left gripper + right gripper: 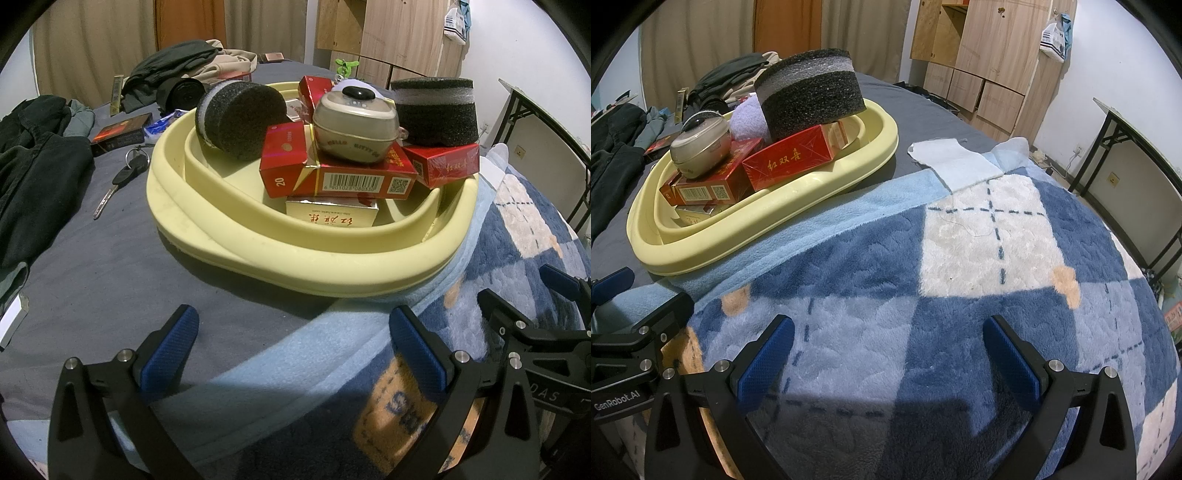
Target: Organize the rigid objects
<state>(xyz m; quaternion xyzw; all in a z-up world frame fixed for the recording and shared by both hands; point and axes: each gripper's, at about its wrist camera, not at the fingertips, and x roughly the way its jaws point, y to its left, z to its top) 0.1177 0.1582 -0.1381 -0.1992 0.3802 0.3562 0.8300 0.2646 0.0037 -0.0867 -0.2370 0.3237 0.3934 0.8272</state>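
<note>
Both the left claw (pixel 291 343) and the right claw (pixel 888 350) hang released, holding nothing, above the blanket (pixel 960 258). The boxes (pixel 351 177), tin (pixel 356 129) and foam blocks (pixel 240 114) sit piled in the yellow basin (pixel 295 266) on the bed (pixel 110 258); a key (pixel 122 177) lies beside it.

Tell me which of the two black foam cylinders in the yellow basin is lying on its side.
The black foam cylinder on the left, its round face toward the left wrist camera. The other foam cylinder stands upright on a red box.
</note>
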